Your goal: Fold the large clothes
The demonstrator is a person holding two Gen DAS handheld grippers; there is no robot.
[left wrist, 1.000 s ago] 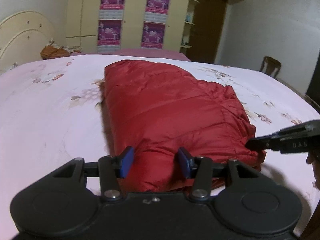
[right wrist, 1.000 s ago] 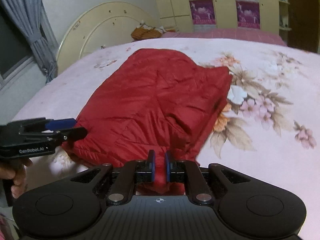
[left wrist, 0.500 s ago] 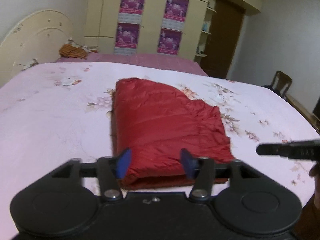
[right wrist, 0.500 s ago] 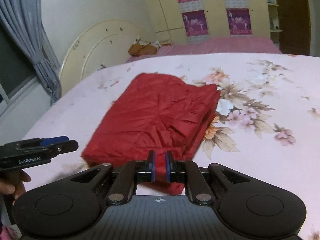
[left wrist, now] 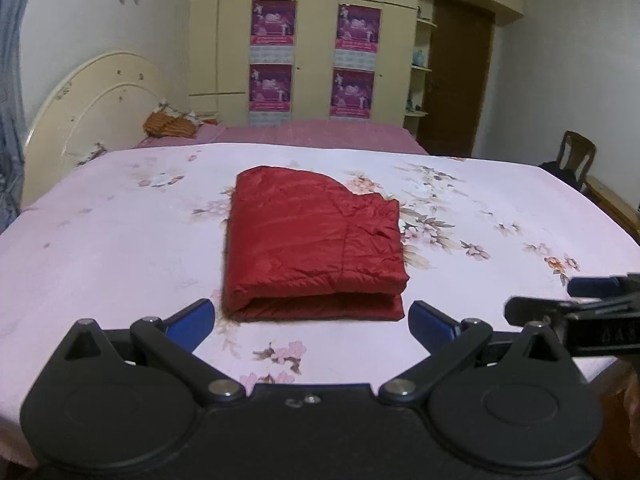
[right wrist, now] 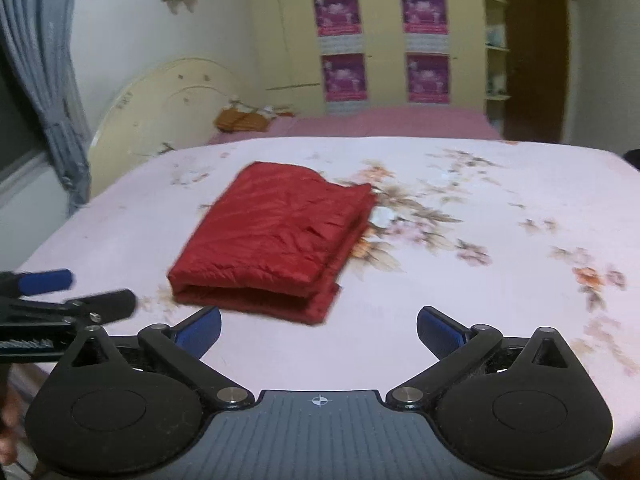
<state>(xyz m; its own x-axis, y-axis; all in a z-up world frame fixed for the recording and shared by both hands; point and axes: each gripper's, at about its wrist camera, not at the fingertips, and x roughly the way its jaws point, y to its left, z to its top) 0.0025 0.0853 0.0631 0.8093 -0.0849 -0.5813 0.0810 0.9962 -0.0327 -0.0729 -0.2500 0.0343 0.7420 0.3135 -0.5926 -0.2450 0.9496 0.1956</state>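
A red padded jacket [left wrist: 316, 244] [right wrist: 276, 240] lies folded in a thick rectangle on the pink floral bed sheet [left wrist: 120, 248] [right wrist: 480, 280], its open edge turned toward me. My left gripper [left wrist: 312, 318] hovers just short of that edge. Its jaws are opening wide and hold nothing. My right gripper [right wrist: 319, 324] is also back from the jacket, its jaws opening with only bare sheet between them. Each gripper shows at the edge of the other's view: the right gripper [left wrist: 568, 304] and the left gripper [right wrist: 60, 292].
A cream headboard [left wrist: 88, 108] stands at the bed's left end, with an orange bundle [left wrist: 168, 124] beside it. Behind the bed are a wardrobe with purple posters [left wrist: 312, 40] and a brown door [left wrist: 460, 80]. A wooden chair [left wrist: 576, 156] is at the right, a grey curtain [right wrist: 44, 80] at the left.
Both grippers pulled back and up from the jacket. The right one let go of the near edge and opened wide; the left one opened wider. The jacket stays folded on the bed.
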